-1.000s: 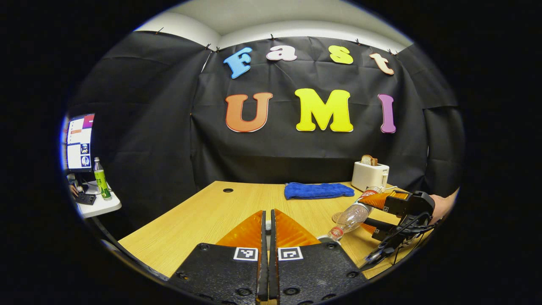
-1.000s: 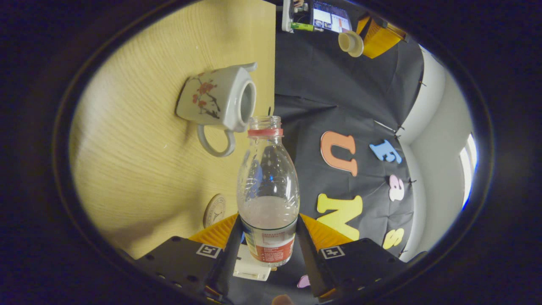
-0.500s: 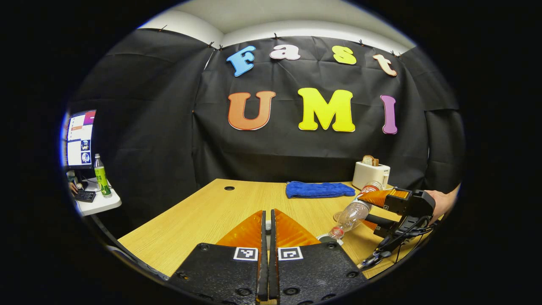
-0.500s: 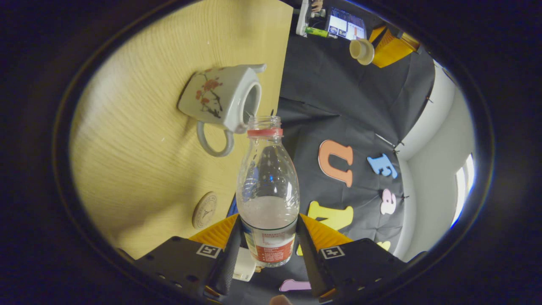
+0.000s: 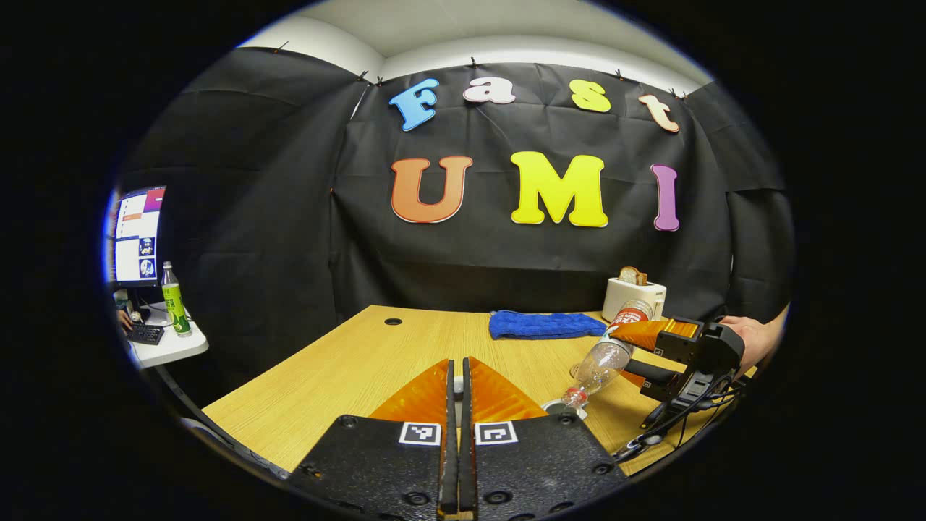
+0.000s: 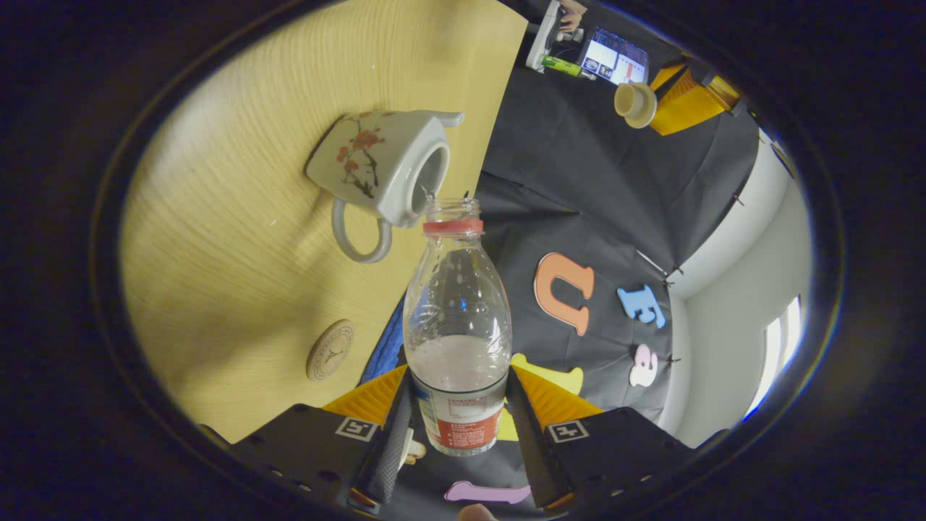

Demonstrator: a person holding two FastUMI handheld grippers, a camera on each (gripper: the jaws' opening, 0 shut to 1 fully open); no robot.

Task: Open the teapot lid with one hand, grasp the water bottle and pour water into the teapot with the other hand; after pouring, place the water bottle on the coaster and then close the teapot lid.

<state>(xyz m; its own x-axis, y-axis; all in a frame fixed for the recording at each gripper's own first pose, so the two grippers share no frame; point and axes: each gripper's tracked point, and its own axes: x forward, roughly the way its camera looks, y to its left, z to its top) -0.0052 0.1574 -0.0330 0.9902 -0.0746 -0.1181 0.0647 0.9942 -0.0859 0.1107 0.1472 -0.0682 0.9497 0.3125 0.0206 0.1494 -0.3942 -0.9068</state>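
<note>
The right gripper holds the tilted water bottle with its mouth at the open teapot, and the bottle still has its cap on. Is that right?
Not quite. The right gripper does hold the tilted water bottle with its mouth at the open teapot, but the right gripper view shows the bottle's mouth uncapped, with just a red ring around the neck.

white teapot (image 6: 376, 170) with red blossom sprigs, clear bottle (image 6: 457, 325) with red-white label, blue cloth (image 5: 544, 325).
</note>
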